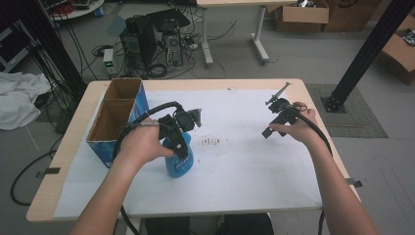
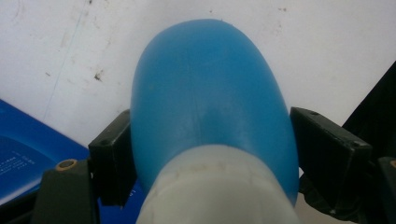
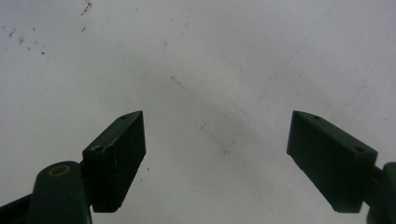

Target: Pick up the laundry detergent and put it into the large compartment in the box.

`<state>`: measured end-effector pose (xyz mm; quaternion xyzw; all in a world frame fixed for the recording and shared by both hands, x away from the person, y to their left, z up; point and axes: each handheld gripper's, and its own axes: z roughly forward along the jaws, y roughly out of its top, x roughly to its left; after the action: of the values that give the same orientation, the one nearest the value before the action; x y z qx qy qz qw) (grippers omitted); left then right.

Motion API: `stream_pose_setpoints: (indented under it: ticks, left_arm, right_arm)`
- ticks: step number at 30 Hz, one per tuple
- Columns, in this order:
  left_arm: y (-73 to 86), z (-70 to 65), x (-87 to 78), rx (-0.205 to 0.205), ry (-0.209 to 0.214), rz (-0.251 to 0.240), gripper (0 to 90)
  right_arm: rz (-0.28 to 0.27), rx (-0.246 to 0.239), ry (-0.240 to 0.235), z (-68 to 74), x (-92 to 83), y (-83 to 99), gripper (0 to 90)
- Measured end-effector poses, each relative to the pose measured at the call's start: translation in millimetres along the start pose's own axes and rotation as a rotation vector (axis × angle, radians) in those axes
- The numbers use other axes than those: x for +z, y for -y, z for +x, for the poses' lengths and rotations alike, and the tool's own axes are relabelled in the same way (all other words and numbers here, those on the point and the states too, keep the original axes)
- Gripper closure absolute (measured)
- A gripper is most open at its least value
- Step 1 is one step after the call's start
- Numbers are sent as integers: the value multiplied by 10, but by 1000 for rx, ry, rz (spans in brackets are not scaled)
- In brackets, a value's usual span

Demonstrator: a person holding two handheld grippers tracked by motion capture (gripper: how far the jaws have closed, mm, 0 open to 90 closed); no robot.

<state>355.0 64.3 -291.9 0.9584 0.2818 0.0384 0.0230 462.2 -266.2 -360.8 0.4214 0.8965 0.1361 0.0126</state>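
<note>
A blue plastic bottle with a white neck stands on the white paper left of the table's middle. My left gripper comes down over it from above. In the left gripper view the bottle sits between the two black jaws, and both pads lie against its sides. My right gripper hovers over the right part of the paper. Its jaws stand wide apart with nothing between them. In the right gripper view my right gripper hangs over bare, lightly speckled paper.
An open cardboard box with blue sides and two compartments stands at the table's left edge, close to my left hand. A white paper sheet covers most of the wooden table. Dark smudges mark its middle.
</note>
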Motion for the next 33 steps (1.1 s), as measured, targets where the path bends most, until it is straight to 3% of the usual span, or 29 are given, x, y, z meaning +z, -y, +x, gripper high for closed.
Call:
stream_pose_setpoints:
  ticks: [25,33]
  left_arm:
    - [-20,35,-14,-41,-8,7,353]
    - [-28,30,-22,-36,-10,16,363]
  right_arm:
    - [-10,7,1,-19,-23,24,197]
    - [-13,13,-4,-4,-27,27,197]
